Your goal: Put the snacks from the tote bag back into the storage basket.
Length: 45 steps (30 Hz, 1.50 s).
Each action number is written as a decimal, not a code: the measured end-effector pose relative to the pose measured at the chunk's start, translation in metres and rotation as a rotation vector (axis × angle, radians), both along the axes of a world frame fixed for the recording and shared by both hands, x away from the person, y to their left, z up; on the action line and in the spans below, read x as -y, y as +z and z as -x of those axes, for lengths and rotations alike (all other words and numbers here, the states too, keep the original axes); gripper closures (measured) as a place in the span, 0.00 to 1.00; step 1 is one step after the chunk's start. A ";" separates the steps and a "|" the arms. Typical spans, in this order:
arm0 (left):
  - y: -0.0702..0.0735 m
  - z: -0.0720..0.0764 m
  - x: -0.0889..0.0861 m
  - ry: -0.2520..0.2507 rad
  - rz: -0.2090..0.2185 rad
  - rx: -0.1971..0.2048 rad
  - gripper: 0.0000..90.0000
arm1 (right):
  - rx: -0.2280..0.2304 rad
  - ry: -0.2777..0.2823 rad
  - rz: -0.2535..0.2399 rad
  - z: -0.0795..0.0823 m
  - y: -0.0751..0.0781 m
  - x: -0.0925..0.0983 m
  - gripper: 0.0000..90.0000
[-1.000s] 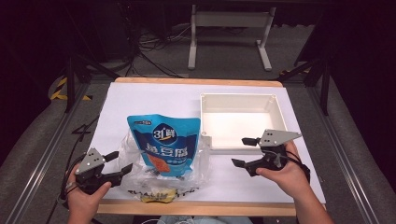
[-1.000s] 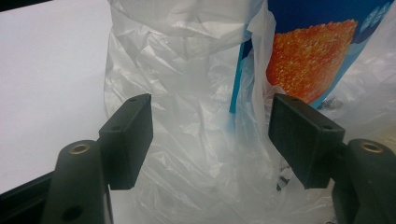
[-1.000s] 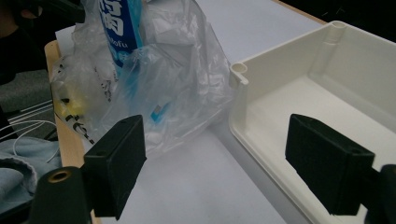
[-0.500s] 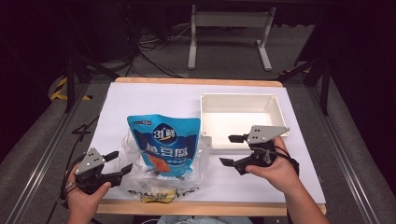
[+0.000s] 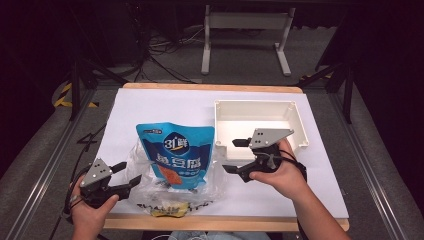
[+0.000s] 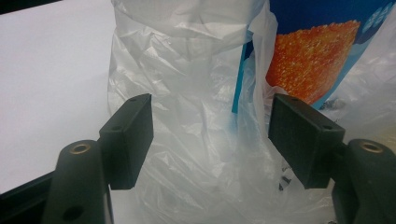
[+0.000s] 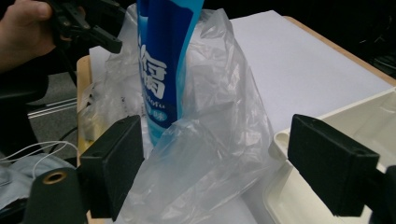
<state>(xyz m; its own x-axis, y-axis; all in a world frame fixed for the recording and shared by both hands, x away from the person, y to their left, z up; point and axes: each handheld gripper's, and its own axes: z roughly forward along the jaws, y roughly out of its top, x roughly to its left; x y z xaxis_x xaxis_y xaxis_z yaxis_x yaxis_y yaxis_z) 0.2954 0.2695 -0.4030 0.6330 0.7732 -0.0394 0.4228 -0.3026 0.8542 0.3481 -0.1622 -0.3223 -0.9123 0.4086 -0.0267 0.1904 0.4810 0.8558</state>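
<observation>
- Lying near the bench's (image 5: 150,107) front edge, the blue pouch (image 5: 176,155) sits half inside a clear plastic bag (image 5: 150,182).
- The left claw (image 5: 129,176) gapes wide at the bag's left side, gripping nothing.
- The right claw (image 5: 232,156), jaws just opening wider, faces the bag beside the white tray (image 5: 300,127).

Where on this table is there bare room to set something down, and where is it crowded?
Bare white table sheet runs along the far edge, behind the blue snack pouch and left of the shallow white plastic tray, whose inside is empty too. The near middle is crowded: crumpled clear plastic bag, left gripper and right gripper.
</observation>
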 end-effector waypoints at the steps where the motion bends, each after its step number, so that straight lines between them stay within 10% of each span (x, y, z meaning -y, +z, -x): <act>1: 0.000 0.000 0.000 0.000 0.000 0.000 0.36 | 0.004 0.000 0.003 -0.001 0.000 -0.003 0.21; 45: 0.001 0.000 -0.003 0.014 0.002 0.009 0.33 | 0.004 0.132 0.008 -0.015 -0.041 -0.088 0.31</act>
